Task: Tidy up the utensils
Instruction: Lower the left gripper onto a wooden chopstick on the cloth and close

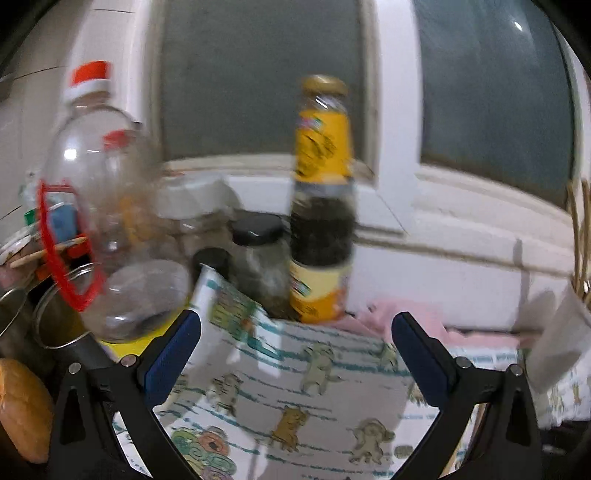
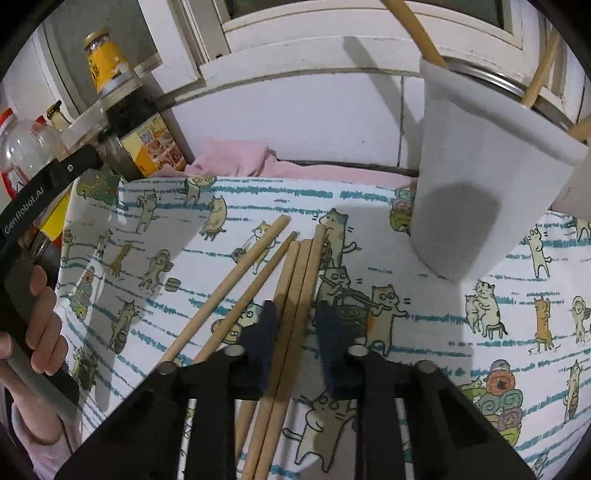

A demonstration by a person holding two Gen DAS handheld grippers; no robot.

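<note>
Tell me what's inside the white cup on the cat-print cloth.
Wooden chopsticks poke out of the top of the white cup, leaning against its rim. The cup's wall hides their lower ends, so the count and anything else inside can't be seen.

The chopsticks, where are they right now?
In the right wrist view the chopsticks lie in a bunch on the cat cloth, mid-picture, left of the white cup, with some between the right claw fingers.
</note>
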